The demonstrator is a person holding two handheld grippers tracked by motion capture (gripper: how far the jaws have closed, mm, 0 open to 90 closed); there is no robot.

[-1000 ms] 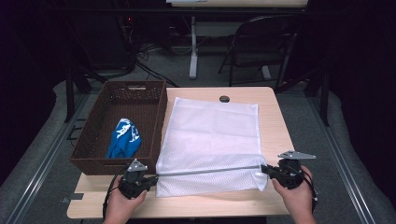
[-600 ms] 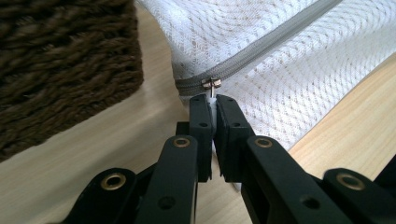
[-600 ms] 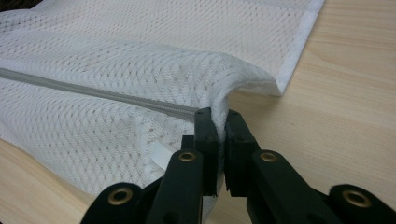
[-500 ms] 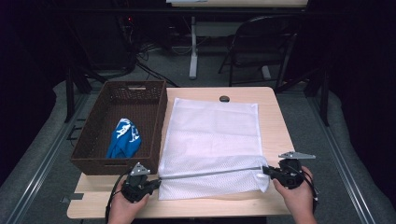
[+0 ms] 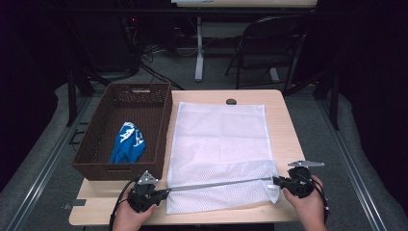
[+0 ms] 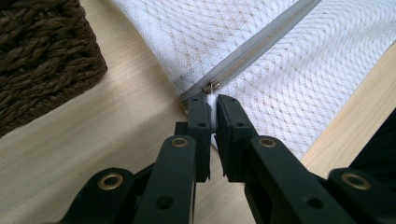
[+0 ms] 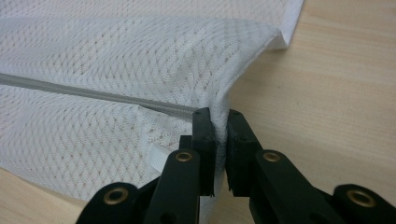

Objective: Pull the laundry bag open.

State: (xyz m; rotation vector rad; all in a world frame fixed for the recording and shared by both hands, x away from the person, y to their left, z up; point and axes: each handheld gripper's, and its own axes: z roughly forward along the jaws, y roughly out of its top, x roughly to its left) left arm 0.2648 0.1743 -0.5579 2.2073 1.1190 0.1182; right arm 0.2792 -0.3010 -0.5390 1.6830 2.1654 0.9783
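I am holding the white mesh bag [image 5: 219, 154] at both ends of its grey zipper [image 5: 216, 184]. It is lying flat on the bench [image 5: 284, 139], its near edge stretched between my two grippers. My left gripper [image 6: 211, 108] is pinching a bit of white fabric just below the small metal zipper pull [image 6: 212, 86], fingers [image 6: 200, 122] nearly closed on it. My right gripper [image 7: 218, 122] is clamping the bag's corner fold beside the zipper's end, fingers [image 7: 239, 130] narrow around the mesh.

Compared with a second ago, my left hand [image 5: 137, 211] is sitting lower and nearer me, and the zipper line is now running straighter from one gripper to the other; my right hand [image 5: 305, 204] is barely shifting.

Beyond my left fingers a brown wicker basket [image 5: 96, 144] is standing on the bench, touching the bag's side, with a blue cloth [image 5: 127, 144] inside. A small dark object [image 5: 231, 101] is lying at the far edge; I cannot tell what it is. Behind, the room is dark, with a chair [image 5: 269, 43] and table legs dimly showing.
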